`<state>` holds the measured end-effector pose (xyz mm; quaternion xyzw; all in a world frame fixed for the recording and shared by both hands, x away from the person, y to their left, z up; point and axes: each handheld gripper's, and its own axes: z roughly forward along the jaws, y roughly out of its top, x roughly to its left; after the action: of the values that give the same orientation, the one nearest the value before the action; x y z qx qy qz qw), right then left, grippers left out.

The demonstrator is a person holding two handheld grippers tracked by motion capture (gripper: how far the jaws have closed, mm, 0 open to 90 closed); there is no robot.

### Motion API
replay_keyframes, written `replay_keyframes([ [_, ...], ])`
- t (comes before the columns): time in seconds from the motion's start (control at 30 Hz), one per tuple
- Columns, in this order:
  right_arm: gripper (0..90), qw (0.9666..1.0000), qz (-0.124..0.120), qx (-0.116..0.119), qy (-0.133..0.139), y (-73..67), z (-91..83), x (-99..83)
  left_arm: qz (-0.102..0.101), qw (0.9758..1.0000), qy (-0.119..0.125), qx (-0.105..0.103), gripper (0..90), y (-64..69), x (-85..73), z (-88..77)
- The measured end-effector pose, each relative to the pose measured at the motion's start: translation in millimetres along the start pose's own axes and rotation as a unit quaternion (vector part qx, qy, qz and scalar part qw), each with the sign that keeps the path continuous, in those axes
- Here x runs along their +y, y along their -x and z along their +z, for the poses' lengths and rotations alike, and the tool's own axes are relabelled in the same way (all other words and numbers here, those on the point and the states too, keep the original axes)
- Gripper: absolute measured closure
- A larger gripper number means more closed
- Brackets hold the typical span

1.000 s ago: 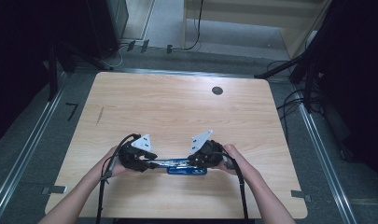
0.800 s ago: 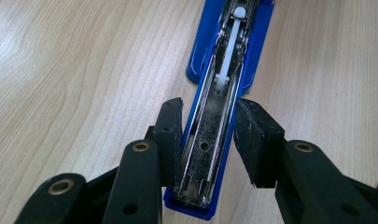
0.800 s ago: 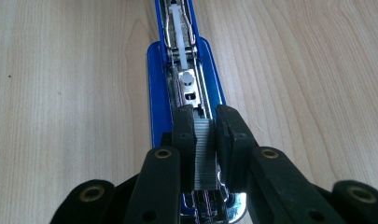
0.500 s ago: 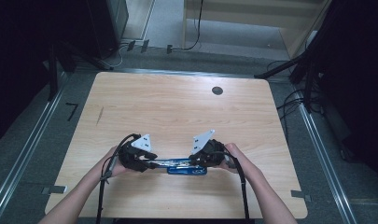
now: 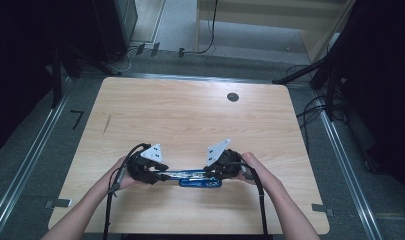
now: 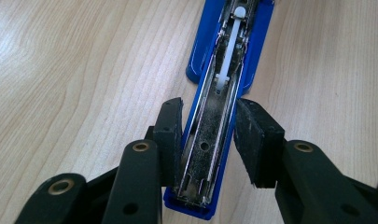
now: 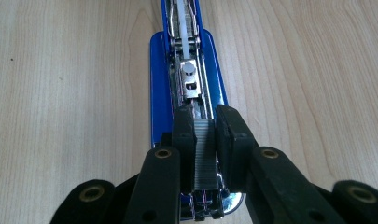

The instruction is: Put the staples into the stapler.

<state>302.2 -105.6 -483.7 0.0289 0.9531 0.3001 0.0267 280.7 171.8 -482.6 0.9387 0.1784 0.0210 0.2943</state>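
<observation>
A blue stapler [image 5: 192,176] lies swung open flat near the table's front edge, between my two grippers. My left gripper [image 5: 159,175] holds one end of it: in the left gripper view its pads [image 6: 170,126] press both sides of the stapler's open metal channel [image 6: 210,135], and the gripper [image 6: 207,109] is shut on it. My right gripper [image 5: 211,174] meets the other end. In the right gripper view that gripper [image 7: 205,114] is shut on a grey strip of staples [image 7: 205,144], held over the stapler [image 7: 159,84] just behind the silver pusher [image 7: 189,77].
The wooden table [image 5: 190,115] has a round dark grommet [image 5: 233,97] at the back right and a thin dark mark [image 5: 106,123] at the left. Cables trail from both grippers toward the front edge. Metal rails and dark equipment surround the table.
</observation>
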Motion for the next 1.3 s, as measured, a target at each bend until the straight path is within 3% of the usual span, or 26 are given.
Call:
replay_keyframes([
  [1.0, 79.2, 0.999, -0.025, 0.018, -0.031, -0.2, -2.7, 1.2, -0.001, 1.0, -0.001, 0.001, 63.2, -0.5, 0.5, 0.4],
  [1.3, 72.2, 0.9996, -0.001, 0.018, -0.022, 1.2, -7.1, -2.4, -0.001, 1.0, 0.0, 0.001, 63.2, -0.5, 0.4, 0.4],
])
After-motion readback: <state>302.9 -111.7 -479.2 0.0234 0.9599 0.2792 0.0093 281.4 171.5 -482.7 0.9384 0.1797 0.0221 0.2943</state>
